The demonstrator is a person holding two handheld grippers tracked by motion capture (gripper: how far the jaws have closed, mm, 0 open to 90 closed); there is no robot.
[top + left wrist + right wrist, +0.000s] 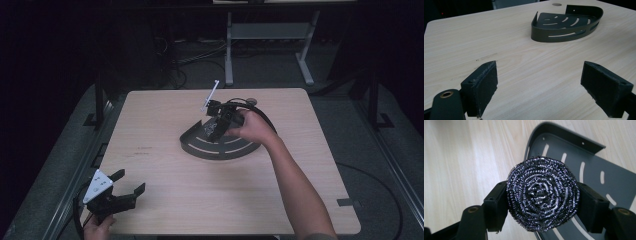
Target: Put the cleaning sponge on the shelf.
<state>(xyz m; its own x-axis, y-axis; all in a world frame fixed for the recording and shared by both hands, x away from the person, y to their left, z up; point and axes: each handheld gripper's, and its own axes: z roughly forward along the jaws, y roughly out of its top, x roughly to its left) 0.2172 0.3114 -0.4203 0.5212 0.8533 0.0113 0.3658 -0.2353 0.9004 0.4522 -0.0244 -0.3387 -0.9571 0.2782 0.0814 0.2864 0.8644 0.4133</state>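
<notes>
Over the tray (599,167) w/ scourer (542,193) pinched in R gripper (541,202), we're centring before release; L gripper (539,82) resting spread.

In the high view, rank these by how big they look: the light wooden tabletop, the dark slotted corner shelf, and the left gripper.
1. Light wooden tabletop, largest by far.
2. Dark slotted metal corner shelf.
3. Left gripper, black with a grey three-cornered plate. It looks somewhat smaller than the shelf, though it sits nearer the camera, which flatters it.
</notes>
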